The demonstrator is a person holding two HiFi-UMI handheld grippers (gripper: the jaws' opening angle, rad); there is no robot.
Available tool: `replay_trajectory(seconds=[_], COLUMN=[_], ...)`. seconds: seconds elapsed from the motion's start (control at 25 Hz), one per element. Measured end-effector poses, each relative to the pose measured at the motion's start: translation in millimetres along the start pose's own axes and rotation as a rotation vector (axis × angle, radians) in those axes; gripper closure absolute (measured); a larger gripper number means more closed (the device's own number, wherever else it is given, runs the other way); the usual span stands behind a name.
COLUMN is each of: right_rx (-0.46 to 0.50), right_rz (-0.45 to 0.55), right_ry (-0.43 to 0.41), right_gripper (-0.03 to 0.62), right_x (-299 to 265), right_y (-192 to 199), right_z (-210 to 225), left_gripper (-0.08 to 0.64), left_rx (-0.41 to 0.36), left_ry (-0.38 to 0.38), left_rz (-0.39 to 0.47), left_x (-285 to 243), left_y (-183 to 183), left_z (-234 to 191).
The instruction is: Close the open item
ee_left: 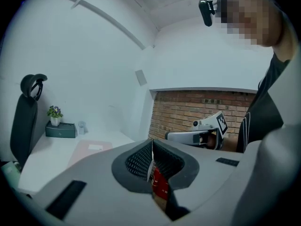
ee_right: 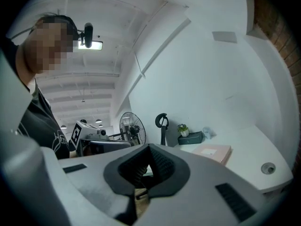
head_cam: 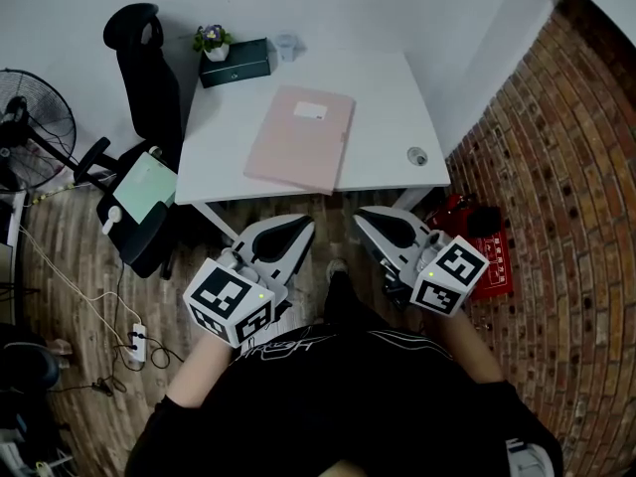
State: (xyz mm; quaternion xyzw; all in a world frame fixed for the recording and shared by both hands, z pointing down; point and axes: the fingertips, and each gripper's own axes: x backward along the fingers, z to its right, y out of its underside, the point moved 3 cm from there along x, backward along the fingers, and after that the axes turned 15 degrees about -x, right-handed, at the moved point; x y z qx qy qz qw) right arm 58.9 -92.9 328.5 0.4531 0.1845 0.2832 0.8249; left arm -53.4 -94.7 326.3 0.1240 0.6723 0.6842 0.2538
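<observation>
The pink folder [head_cam: 301, 139] lies flat on the worktop [head_cam: 397, 107], seemingly closed already, so probably nothing remains. The left gripper [head_cam: 283, 235] and right gripper [head_cam: 386, 229] hang back, fingers together, empty.

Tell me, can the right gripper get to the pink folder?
Probably yes: the right gripper, shut, is just short of the table, and nothing stands between it and the pink folder.

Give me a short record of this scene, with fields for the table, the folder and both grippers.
table: white; holds folder, box, plant
folder: pink, lies flat, looks closed
left gripper: shut, empty, short of the table
right gripper: shut, empty, short of the table
</observation>
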Motion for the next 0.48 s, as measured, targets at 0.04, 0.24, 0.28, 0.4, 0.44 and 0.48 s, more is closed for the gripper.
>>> replay_trajectory(seconds=[0.04,0.24,0.28,0.4,0.44,0.48], right_rx=[0.003,0.006,0.011,0.020,0.020,0.019], right_rz=[-0.004,-0.010,-0.012,-0.011,-0.010,-0.008], right_ry=[0.003,0.019,0.020,0.019,0.019,0.020], right_gripper=[0.592,0.592,0.592,0.592,0.592,0.592], right_x=[0.5,5.2,6.1,8.8,9.9,11.2], right_y=[0.9,3.0,2.6,2.4,2.9,3.4], right_z=[-0.3,0.1,-0.1,1.2,2.4,3.6], left_gripper=[0.525,0.525,0.525,0.524,0.525,0.525], left_rx=[0.002,-0.002,-0.003,-0.006,-0.008,-0.009], left_ry=[0.001,0.004,0.006,0.007,0.008,0.009], left_rz=[0.001,0.003,0.003,-0.010,-0.015,-0.020], left_x=[-0.1,-1.6,-2.3,-7.2,-9.3,-11.6], left_y=[-0.6,-3.9,-3.8,-0.7,0.4,1.5], left_z=[0.6,2.0,2.5,4.6,5.6,6.7])
